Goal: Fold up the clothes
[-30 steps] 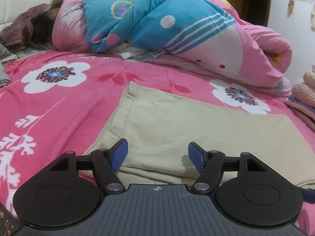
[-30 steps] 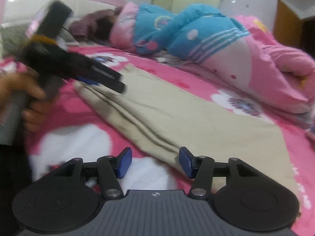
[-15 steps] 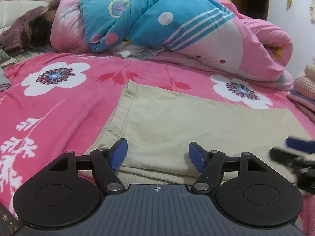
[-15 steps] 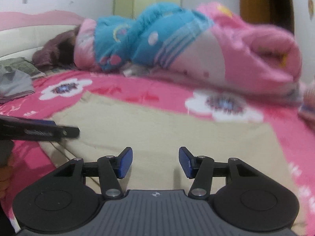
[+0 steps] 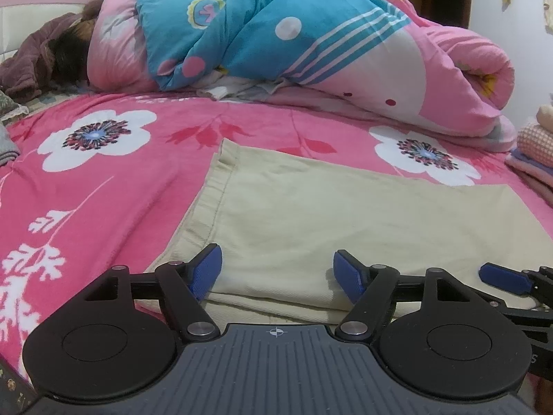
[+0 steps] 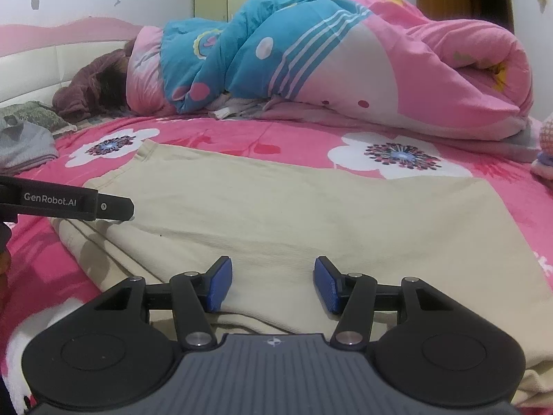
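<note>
Directly ahead of both sets of fingers lies the beige, flat-folded cotton garment [image 5: 345, 228], spread on the pink floral bedsheet [image 5: 114, 186]. Its long axis runs crosswise to both grippers, with the stitched, hemmed end at the far left in both views.

Left gripper [image 5: 277, 273]: jaws are opening, 2 blue pads spread with bare cloth showing in the gap; nothing pinched. Fingertips sit over the garment's near edge, close to its left corner. The layered near hem passes just under and in front of the pads.

Right gripper [image 6: 273, 283]: pads released, gap clear, nothing grasped. It sits over the same near edge, further right along the garment. In the left wrist view it appears just off the left gripper's right finger, so the 2 are side by side along 1 edge.

Judgement: the next move looks like a pinch of the near edge by both, then carrying it away from the fingers toward the far edge, folding across the short dimension. Neither hand is clearly nearer; each already has the hem under its tips.

Risk, as a guess: the near edge shows stacked layers, so a shallow pinch may catch only the top ply.

Beyond the garment, the rolled pink and blue quilt [image 6: 311, 62] sits well apart from the fold area.
</note>
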`<move>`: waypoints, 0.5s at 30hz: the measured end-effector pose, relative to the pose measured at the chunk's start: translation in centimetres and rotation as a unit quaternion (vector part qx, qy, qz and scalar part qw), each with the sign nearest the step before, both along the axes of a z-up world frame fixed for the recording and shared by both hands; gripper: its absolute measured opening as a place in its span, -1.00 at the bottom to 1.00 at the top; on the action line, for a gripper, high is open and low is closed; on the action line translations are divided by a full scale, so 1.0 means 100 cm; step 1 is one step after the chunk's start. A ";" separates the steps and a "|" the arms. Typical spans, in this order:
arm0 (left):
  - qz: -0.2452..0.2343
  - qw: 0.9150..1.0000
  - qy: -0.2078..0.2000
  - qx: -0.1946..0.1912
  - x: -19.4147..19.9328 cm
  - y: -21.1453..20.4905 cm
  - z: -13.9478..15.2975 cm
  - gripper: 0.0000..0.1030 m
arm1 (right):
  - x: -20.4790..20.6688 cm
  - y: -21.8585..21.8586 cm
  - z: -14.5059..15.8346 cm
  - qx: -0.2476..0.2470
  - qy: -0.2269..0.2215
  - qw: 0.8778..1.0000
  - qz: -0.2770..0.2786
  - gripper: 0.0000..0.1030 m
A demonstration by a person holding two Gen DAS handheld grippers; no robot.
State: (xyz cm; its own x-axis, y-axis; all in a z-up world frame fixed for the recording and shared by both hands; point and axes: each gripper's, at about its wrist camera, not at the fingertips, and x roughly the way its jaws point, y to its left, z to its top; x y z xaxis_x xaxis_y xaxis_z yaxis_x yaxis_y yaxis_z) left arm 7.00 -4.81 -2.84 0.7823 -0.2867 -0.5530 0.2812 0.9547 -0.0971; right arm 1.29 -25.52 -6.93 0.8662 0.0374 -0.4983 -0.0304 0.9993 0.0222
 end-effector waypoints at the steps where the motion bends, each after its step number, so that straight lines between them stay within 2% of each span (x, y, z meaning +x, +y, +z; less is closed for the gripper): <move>1: 0.000 1.000 0.000 0.002 0.000 -0.001 0.000 0.40 | 0.000 0.000 0.000 0.001 0.000 1.000 0.000 0.09; 15: 0.008 1.000 0.009 0.029 0.002 -0.010 0.003 0.41 | -0.002 -0.006 -0.005 0.019 -0.014 1.000 0.007 0.10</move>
State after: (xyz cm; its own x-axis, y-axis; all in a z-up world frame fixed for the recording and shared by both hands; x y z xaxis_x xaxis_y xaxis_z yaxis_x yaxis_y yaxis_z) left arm 7.16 -5.84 -2.54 0.7763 -0.2408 -0.5825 0.2637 0.9635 -0.0468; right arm 1.09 -26.08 -7.43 0.8786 0.0677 -0.4727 -0.0455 0.9973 0.0583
